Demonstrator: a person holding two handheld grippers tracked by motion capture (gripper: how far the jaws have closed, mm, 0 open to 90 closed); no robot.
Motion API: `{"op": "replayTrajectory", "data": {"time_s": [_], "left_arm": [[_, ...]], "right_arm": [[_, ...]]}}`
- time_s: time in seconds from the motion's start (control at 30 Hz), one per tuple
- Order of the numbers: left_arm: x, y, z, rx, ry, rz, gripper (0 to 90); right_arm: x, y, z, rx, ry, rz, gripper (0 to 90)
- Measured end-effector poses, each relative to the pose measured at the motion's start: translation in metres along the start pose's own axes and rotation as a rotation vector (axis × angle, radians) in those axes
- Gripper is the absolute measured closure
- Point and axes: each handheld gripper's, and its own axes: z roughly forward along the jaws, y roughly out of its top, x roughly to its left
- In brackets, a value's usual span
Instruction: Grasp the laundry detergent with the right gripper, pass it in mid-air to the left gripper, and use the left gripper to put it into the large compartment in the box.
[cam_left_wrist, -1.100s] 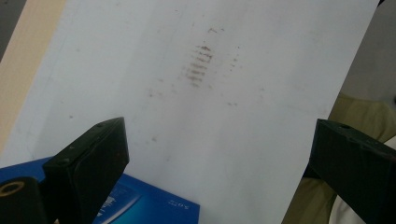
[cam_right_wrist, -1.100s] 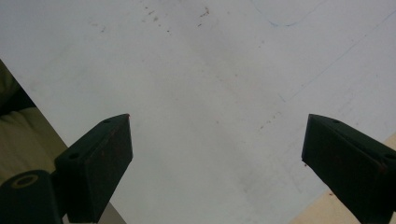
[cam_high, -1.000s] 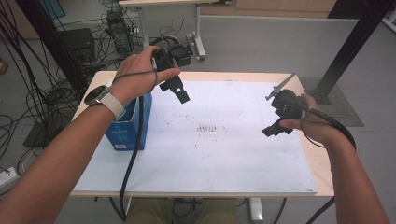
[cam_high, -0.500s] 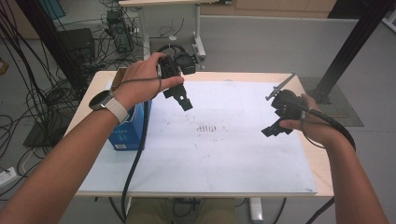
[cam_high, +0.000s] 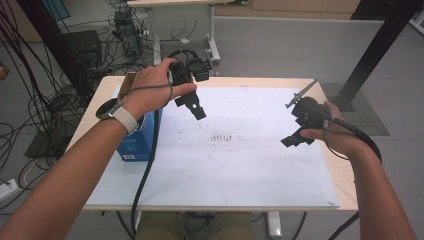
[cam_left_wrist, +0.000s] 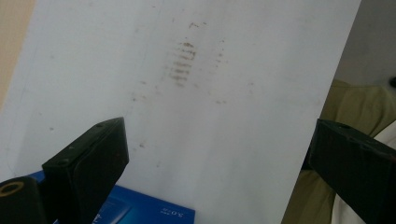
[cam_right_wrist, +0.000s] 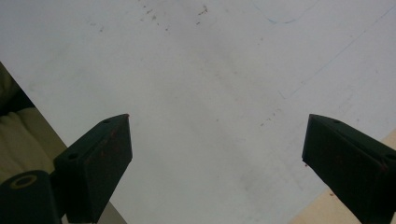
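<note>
Since the earlier frames, the left hand (cam_high: 150, 92) has carried the left gripper (cam_high: 195, 107) slightly toward twelve o'clock along the table's far edge, while the right gripper (cam_high: 297, 137) keeps its place at about three o'clock. Both hang above the large white scuffed sheet (cam_high: 230, 165) covering the pale wooden table (cam_high: 345, 175), touching nothing. Each gripper's jaws stand wide apart with bare sheet between them. Nearest the left gripper, the blue cardboard box (cam_high: 137, 140) stands at nine o'clock on the sheet's left edge, under the left wrist. Dark smudges (cam_high: 222, 137) mark the sheet's centre.
</note>
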Motion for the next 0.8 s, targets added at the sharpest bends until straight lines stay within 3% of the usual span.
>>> {"op": "replayTrajectory", "data": {"time_s": [0.8], "left_arm": [[0.0023, -0.0067, 0.0031, 0.008, -0.004, -0.016, 5.0]], "right_arm": [[0.0016, 0.0028, 0.0018, 0.001, 0.003, -0.011, 8.3]]}}
